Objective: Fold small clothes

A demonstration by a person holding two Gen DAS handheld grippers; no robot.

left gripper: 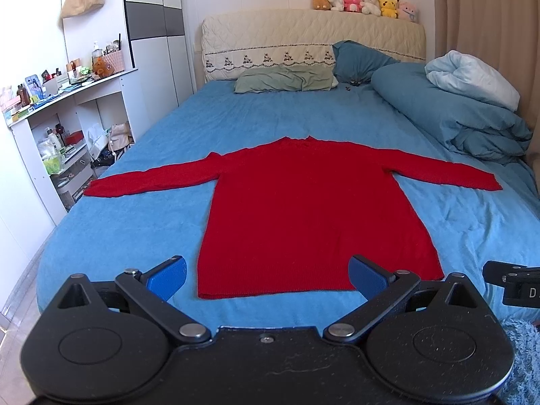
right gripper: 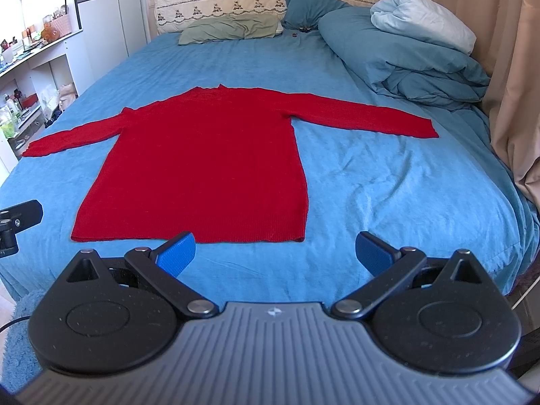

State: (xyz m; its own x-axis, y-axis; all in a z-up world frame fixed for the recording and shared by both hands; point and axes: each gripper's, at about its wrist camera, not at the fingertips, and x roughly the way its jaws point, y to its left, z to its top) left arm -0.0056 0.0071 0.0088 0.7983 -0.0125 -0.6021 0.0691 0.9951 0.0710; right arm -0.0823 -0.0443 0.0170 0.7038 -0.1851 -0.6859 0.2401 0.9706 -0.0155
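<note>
A red long-sleeved sweater (left gripper: 310,209) lies flat on the blue bed sheet (left gripper: 141,222), both sleeves spread out sideways, hem toward me. It also shows in the right wrist view (right gripper: 202,168). My left gripper (left gripper: 268,278) is open and empty, hovering just short of the hem, its blue pads (left gripper: 167,276) spanning the hem's left part. My right gripper (right gripper: 275,253) is open and empty, just short of the hem's right corner. Part of the right gripper shows at the left wrist view's right edge (left gripper: 513,283).
Pillows (left gripper: 283,79) and a folded blue duvet (left gripper: 449,114) lie at the bed's head and right side. White shelves (left gripper: 67,128) with clutter stand left of the bed. A curtain (right gripper: 506,67) hangs on the right. A fluffy blue rug (right gripper: 20,344) lies at the bed's foot.
</note>
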